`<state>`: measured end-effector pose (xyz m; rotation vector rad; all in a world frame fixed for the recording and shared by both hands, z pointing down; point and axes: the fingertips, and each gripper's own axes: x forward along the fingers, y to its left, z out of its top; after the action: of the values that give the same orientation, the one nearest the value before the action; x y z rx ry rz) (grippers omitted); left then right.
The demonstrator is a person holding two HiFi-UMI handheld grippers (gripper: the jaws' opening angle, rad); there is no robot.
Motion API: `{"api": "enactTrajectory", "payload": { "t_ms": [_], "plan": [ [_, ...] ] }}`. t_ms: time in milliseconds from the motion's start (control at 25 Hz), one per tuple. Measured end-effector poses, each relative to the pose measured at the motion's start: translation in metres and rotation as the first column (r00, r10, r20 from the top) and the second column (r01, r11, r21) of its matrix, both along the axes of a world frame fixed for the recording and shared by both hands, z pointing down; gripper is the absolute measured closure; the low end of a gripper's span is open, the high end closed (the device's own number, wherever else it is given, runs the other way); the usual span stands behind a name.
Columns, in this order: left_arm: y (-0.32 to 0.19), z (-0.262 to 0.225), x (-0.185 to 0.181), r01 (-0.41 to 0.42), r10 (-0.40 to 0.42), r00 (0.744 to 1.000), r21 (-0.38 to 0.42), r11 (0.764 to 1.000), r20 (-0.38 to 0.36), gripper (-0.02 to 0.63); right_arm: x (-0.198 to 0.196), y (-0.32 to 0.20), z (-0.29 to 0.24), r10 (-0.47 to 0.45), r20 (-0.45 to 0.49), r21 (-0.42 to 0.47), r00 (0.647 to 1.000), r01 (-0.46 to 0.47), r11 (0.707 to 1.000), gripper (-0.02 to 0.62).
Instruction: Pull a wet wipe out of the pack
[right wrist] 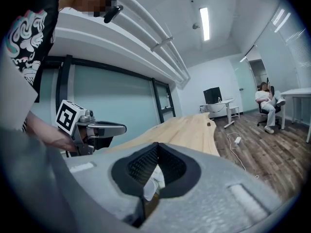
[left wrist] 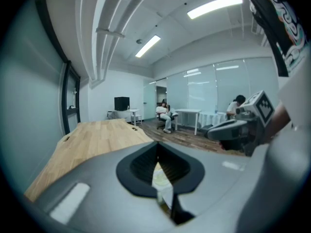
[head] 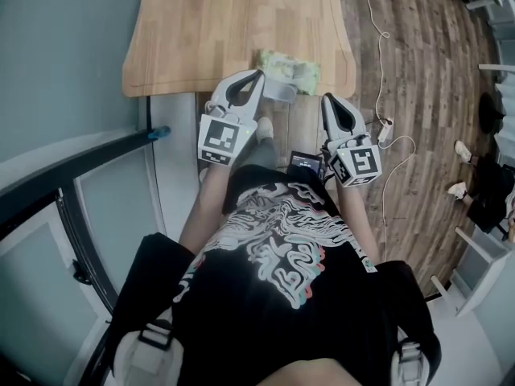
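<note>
Wooden table [head: 201, 22] stretches ahead of me. My left gripper [head: 256, 77], jaws pressed together on nothing, is just beside the left end of the wipe pack [head: 290, 69], which lies crosswise at the near edge. My right gripper [head: 326, 99], likewise closed and empty, hangs farther back.

The desk [head: 201, 22] is pale honey wood with a fine grain. The pack [head: 288, 68] is light green and cream. The left gripper [head: 256, 75] and right gripper [head: 325, 100] are light grey, black inside the jaws, each bearing black-and-white square markers [head: 222, 139]. The person's shirt [head: 282, 248] is black with white swirls touched with teal and red. The floor [head: 418, 63] is dark brown planks.
</note>
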<state>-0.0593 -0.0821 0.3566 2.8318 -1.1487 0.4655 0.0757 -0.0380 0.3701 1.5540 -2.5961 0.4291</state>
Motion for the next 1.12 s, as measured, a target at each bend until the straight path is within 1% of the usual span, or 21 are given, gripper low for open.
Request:
{"api": "enactTrajectory", "payload": {
  "t_ms": [280, 400, 480, 680, 760, 880, 960, 1120],
  "plan": [
    [-0.021, 0.020, -0.001, -0.034, 0.034, 0.999, -0.034, 0.999, 0.002, 0.618, -0.010, -0.018, 0.011, 0.030, -0.002, -0.044, 1.000, -0.030, 0.999, 0.597],
    [-0.034, 0.027, -0.004, -0.032, 0.033, 0.999, -0.025, 0.999, 0.021, 0.618, -0.012, -0.030, 0.008, 0.045, -0.003, -0.028, 0.999, -0.045, 0.999, 0.597],
    [-0.041, 0.030, -0.002, -0.044, 0.045, 0.999, -0.024, 0.999, 0.018, 0.618, -0.011, -0.037, 0.009, 0.050, -0.009, -0.017, 0.999, -0.050, 0.999, 0.597],
    [-0.042, 0.040, 0.001, -0.071, 0.071, 0.997, -0.047, 0.996, 0.004, 0.618, -0.006, -0.032, 0.018, 0.079, -0.018, -0.042, 0.997, -0.079, 0.996, 0.597],
    [-0.043, 0.046, 0.003, -0.081, 0.081, 0.997, -0.055, 0.995, -0.001, 0.618, -0.001, -0.030, 0.019, 0.102, -0.019, -0.040, 0.995, -0.102, 0.994, 0.597],
    [-0.043, 0.053, 0.008, -0.094, 0.094, 0.996, -0.071, 0.993, -0.007, 0.618, 0.016, -0.027, 0.017, 0.166, 0.009, -0.043, 0.986, -0.166, 0.985, 0.597],
    [-0.041, 0.054, 0.013, -0.105, 0.105, 0.994, -0.073, 0.992, -0.012, 0.618, 0.027, -0.022, 0.018, 0.198, 0.011, -0.053, 0.980, -0.197, 0.979, 0.597],
    [-0.038, 0.060, 0.015, -0.116, 0.115, 0.993, -0.079, 0.990, -0.015, 0.618, 0.035, -0.019, 0.027, 0.215, -0.015, -0.069, 0.976, -0.216, 0.974, 0.597]
  ]
}}
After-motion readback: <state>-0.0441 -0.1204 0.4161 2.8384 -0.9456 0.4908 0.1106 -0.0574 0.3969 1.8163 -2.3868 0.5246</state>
